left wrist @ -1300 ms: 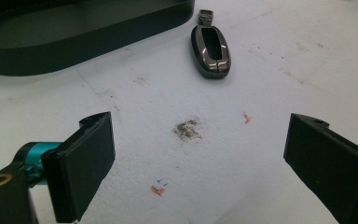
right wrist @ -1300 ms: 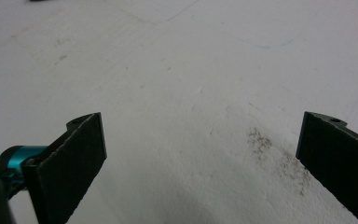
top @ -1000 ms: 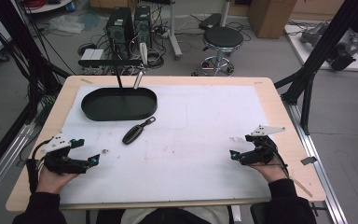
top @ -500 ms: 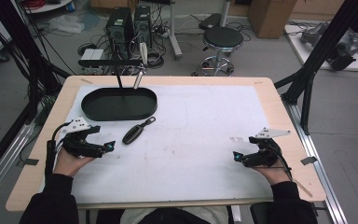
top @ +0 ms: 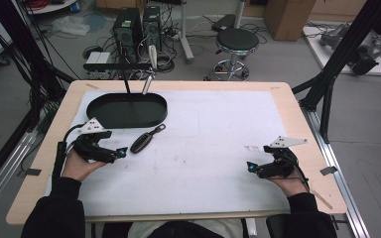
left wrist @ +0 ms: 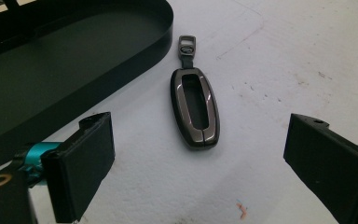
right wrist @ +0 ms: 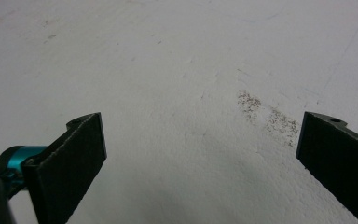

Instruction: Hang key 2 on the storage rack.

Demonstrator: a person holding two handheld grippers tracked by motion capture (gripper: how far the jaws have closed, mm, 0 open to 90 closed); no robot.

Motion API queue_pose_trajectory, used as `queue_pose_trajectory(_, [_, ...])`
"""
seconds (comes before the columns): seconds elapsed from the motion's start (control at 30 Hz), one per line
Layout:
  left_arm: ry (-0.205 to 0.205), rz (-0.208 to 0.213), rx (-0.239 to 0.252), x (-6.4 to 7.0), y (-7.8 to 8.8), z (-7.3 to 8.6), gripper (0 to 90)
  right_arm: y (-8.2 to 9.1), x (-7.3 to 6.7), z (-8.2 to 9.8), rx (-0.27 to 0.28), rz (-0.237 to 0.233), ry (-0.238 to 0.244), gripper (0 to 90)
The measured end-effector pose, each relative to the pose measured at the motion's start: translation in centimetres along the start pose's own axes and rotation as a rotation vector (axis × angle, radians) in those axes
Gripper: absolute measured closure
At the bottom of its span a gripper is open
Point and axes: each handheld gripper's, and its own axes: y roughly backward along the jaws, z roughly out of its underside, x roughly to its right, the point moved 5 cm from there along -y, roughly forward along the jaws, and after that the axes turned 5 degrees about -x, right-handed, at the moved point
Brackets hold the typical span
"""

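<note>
Key fob [left wrist: 195,108] lies ungrasped beside black tray [top: 127,110] near worktop's far-left corner. Left gripper [top: 120,152] approaches, fingers wide open, empty; right gripper [top: 250,167] likewise. Pickup remains.

Your high view looks forward and down from above your side of the table [top: 297,129], taking in the whole top and the floor beyond. Your left gripper view sits low and close, facing the key fob [left wrist: 195,107] and tray [left wrist: 121,60], which the high view also shows. Your right gripper view looks closely down on bare white mat [right wrist: 177,93].
</note>
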Motion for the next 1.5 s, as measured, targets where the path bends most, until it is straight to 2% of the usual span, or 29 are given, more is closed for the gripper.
queue_pose_trajectory(0.2, [-0.012, 0.007, -0.030, 0.3, -1.1, -1.1, 9.1, 0.0, -0.2, -0.4, 0.013, -0.003, 0.009, 0.7])
queue_pose_trajectory(0.3, [-0.040, 0.000, -0.069, 0.5, -2.0, -1.6, 9.1, -0.1, -0.3, -0.6, 0.012, 0.000, 0.015, 0.7])
queue_pose_trajectory(0.57, [-0.055, 0.013, -0.106, 0.7, -3.4, -3.1, 9.3, -0.3, -0.6, -0.9, 0.013, -0.010, 0.026, 0.7])
queue_pose_trajectory(0.7, [-0.062, 0.019, -0.150, 0.8, -4.8, -3.7, 9.3, -0.2, -0.5, -0.8, 0.013, -0.005, 0.022, 0.7])
queue_pose_trajectory(0.87, [-0.069, 0.040, -0.168, 1.3, -6.3, -4.5, 9.7, 0.0, -0.3, -0.7, 0.024, -0.003, 0.024, 0.7])
queue_pose_trajectory(1.03, [-0.056, 0.044, -0.214, 0.7, -7.7, -4.0, 10.6, -0.1, -0.3, -0.4, 0.013, -0.002, 0.022, 0.7])
queue_pose_trajectory(1.1, [-0.040, 0.044, -0.219, 0.3, -8.0, -3.9, 10.6, -0.2, -0.2, -0.3, 0.007, -0.002, 0.020, 0.7])
queue_pose_trajectory(1.2, [-0.010, 0.053, -0.199, 0.1, -8.3, -4.1, 10.8, -0.2, -0.2, -0.3, 0.007, -0.005, 0.017, 0.7])
queue_pose_trajectory(1.4, [-0.042, 0.072, -0.229, 0.7, -9.6, -5.5, 12.1, -0.2, -0.3, -0.4, 0.008, -0.006, 0.021, 0.7])
queue_pose_trajectory(1.5, [-0.059, 0.080, -0.259, 1.1, -10.4, -6.1, 12.8, -0.1, -0.3, -0.3, 0.013, -0.005, 0.021, 0.7])
